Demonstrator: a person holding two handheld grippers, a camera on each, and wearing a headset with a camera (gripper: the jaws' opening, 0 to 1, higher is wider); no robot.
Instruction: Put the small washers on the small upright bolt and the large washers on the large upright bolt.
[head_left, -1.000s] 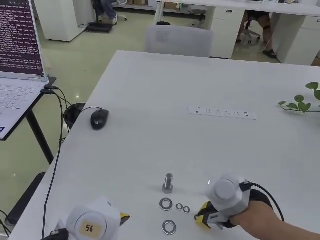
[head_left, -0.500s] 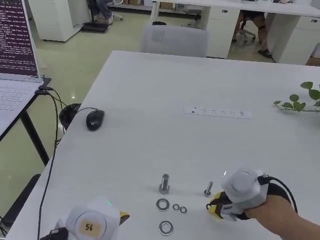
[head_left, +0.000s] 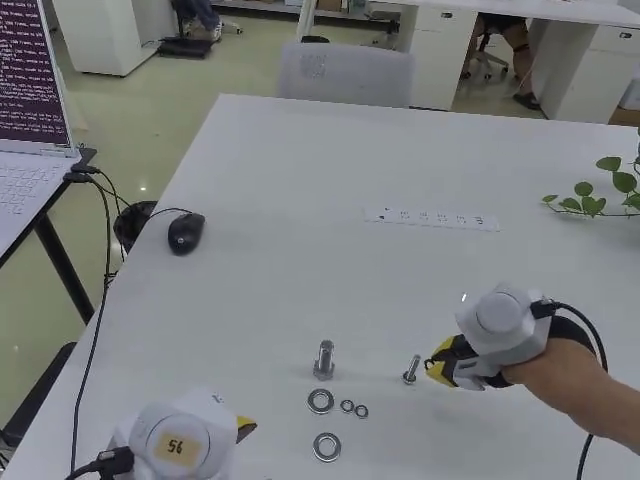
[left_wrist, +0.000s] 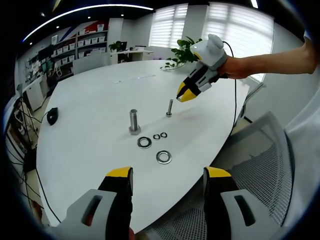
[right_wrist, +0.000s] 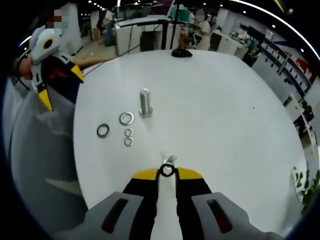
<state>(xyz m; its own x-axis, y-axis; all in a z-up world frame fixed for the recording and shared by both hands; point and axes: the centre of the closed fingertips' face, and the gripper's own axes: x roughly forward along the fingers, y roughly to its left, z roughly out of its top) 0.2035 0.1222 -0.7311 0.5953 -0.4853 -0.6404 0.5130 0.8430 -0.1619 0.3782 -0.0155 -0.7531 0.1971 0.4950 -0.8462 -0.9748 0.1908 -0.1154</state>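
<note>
My right gripper (head_left: 432, 366) has moved up-frame, baring the small bolt (head_left: 412, 371) beside it. It pinches a small washer (right_wrist: 167, 170); my left gripper (left_wrist: 167, 172) gapes, lower left.

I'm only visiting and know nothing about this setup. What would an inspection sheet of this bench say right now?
Surface: white table.
Job's things: large bolt and small bolt upright; two large washers and two small washers lying flat nearby.
Clutter: mouse, power strip.
Grippers: left hand-held gripper open, empty; right hand-held gripper shut, seemingly on a tiny washer, at the small bolt.
Cables: dark cables hanging beside the table.
Surroundings: laptop, chair, plant.
</note>
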